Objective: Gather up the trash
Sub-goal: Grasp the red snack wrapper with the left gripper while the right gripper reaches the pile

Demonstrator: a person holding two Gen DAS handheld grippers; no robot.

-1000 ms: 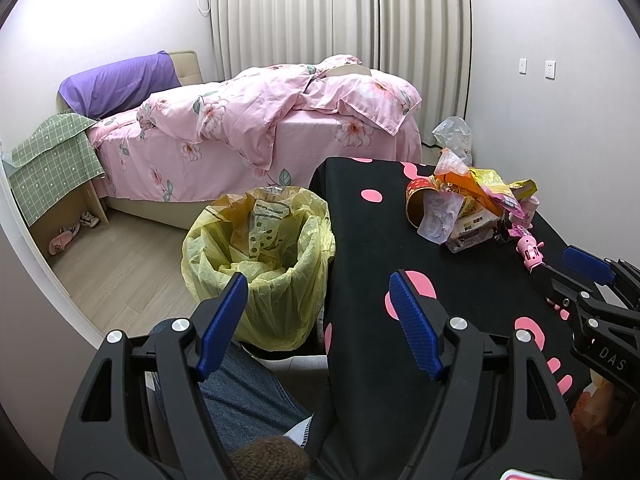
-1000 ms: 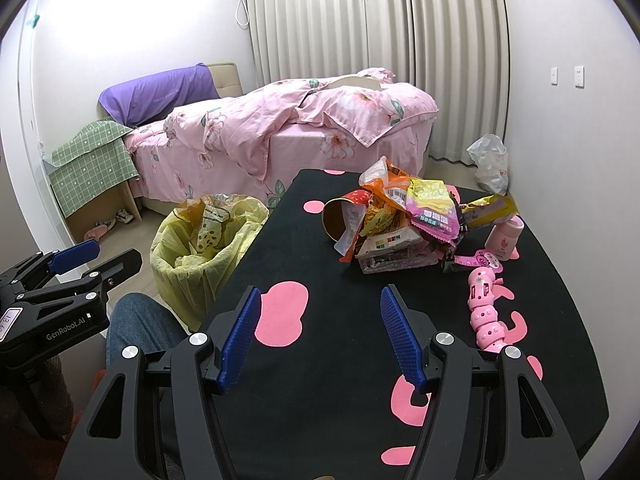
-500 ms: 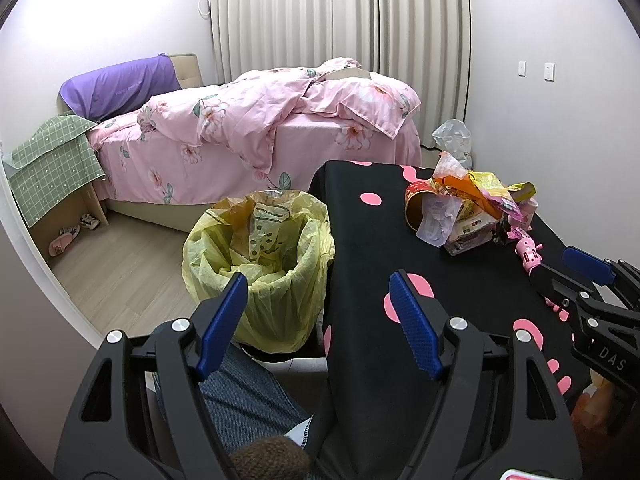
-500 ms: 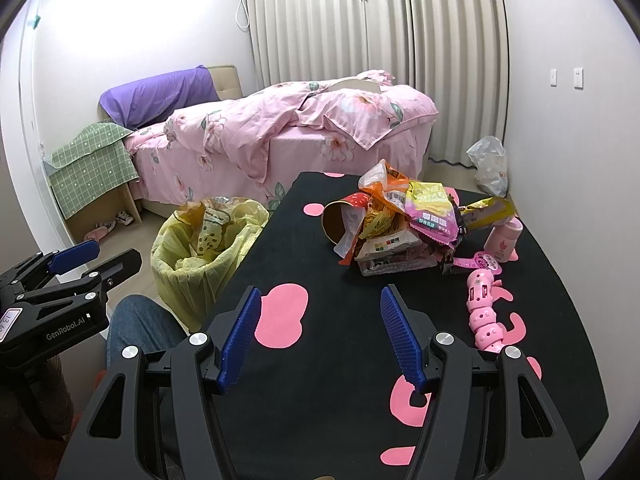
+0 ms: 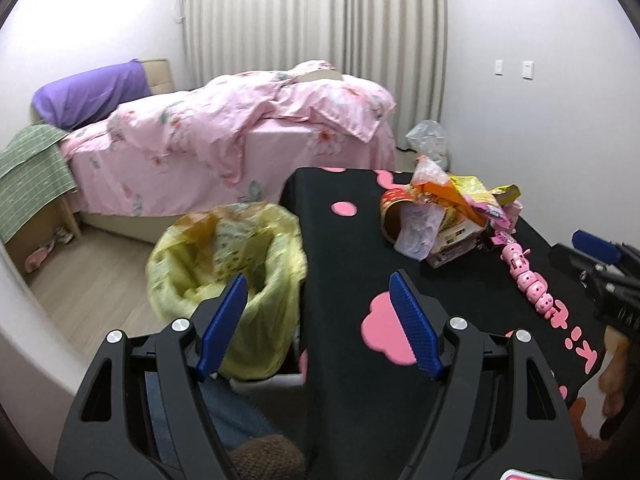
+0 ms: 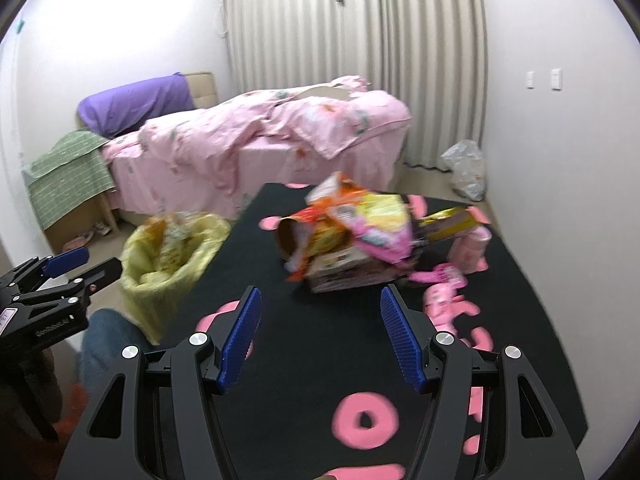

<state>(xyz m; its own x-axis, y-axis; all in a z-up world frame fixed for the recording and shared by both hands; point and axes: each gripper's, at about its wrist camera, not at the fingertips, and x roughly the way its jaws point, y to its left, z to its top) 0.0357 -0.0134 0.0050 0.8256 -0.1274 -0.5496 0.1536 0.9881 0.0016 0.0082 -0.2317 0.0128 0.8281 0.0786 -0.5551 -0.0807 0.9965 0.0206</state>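
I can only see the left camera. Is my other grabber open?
Observer: Yes. The right gripper is open and empty, pointing at the trash pile.
Kid: Is anything hiding behind the pile?
Observer: A pink bottle stands just right of it.
Kid: What's under that grabber?
Observer: Black cloth with a pink ring printed on it.
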